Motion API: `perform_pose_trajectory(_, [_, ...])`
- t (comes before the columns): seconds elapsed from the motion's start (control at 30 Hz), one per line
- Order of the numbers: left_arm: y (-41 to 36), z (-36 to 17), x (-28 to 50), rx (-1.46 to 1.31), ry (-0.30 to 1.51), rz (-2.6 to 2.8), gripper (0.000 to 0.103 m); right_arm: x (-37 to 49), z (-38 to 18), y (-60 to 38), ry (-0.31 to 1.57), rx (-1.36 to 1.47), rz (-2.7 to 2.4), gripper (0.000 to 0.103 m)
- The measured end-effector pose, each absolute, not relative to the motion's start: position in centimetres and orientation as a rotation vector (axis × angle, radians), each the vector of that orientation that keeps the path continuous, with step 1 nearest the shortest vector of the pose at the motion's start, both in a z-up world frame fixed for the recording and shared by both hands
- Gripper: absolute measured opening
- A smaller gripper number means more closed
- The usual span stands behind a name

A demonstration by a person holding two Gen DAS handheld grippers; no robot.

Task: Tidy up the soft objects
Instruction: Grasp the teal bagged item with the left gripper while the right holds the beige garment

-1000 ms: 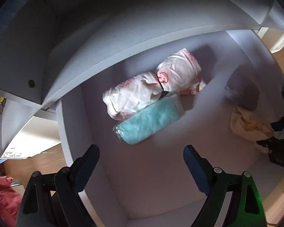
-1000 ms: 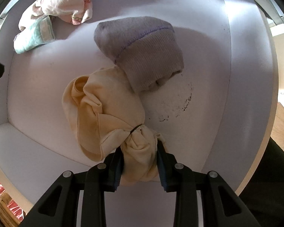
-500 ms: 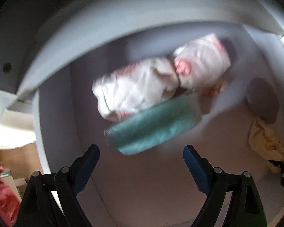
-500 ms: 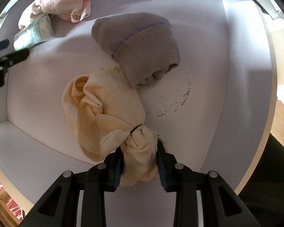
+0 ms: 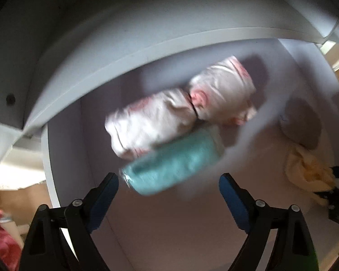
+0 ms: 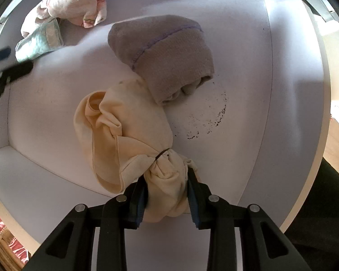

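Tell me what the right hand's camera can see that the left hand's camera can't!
Only the right wrist view shows the right gripper squeezing the tied end of the yellow cloth, plus the dark speckled ring mark on the shelf floor.

Only the left wrist view shows the left gripper wide open, the shelf board overhead and something red outside the shelf.

Both show the yellow cloth, the grey sock, the teal bundle and the white-and-pink bundle, all sharper in the right view.
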State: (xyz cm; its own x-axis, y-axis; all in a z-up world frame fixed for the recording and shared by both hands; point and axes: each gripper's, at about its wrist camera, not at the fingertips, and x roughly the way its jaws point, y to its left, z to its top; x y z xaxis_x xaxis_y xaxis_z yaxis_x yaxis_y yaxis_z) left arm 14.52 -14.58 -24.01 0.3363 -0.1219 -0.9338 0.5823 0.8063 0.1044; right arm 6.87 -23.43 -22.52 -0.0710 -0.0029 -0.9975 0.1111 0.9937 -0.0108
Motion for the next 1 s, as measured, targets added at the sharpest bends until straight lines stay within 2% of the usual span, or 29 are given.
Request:
perform_pose_trajectory(0.1, [-15.2,-25.3,15.5,0.466,1.181,-0.485,0.093,6.6,-22.7,-23.6,1.644,0.086,-0.095,0.032])
perform_pose_trajectory(0.13, [-15.2,-25.6,15.6,0.547,1.282,-0.469,0.093,6.5,-22.7,-23.7,1.647,0.086,-0.095,0.032])
perform_pose_trajectory(0.17, [-15.1,-26.1,15.7,0.544,1.31,-0.471,0.093,6.5,-22.9,-23.7,1.648,0.088,-0.096,0.032])
perform_pose_trajectory(0.3, [-14.1,-27.6,14.6,0.423,1.486,-0.524,0.091,7.1,-23.1,-23.9,1.654,0.104,-0.103,0.032])
perform_pose_trajectory(0.53, [-14.9,-25.5,13.0,0.431,1.408,-0.5,0.091,7.4,-23.3,-24.5,1.655,0.119,-0.11,0.032])
perform_pose_trajectory(0.67, [-16.7,-25.0,13.4,0.536,1.308,-0.484,0.093,7.1,-23.4,-24.5,1.651,0.113,-0.108,0.032])
perform_pose_trajectory(0.8, [-18.8,-25.8,12.8,0.638,1.282,-0.527,0.092,6.8,-23.4,-24.1,1.648,0.101,-0.108,0.032])
perform_pose_trajectory(0.83, [-19.0,-25.9,12.7,0.64,1.291,-0.534,0.091,6.7,-23.4,-24.0,1.648,0.097,-0.107,0.032])
perform_pose_trajectory(0.9, [-19.7,-26.5,12.4,0.638,1.326,-0.539,0.075,6.7,-23.5,-23.7,1.649,0.087,-0.108,0.032])
perform_pose_trajectory(0.93, [-19.6,-26.6,12.4,0.623,1.336,-0.548,0.071,6.7,-23.5,-23.6,1.65,0.085,-0.11,0.032])
perform_pose_trajectory(1.0, [-19.9,-26.4,12.1,0.585,1.363,-0.557,0.055,6.7,-23.6,-23.5,1.651,0.087,-0.115,0.032])
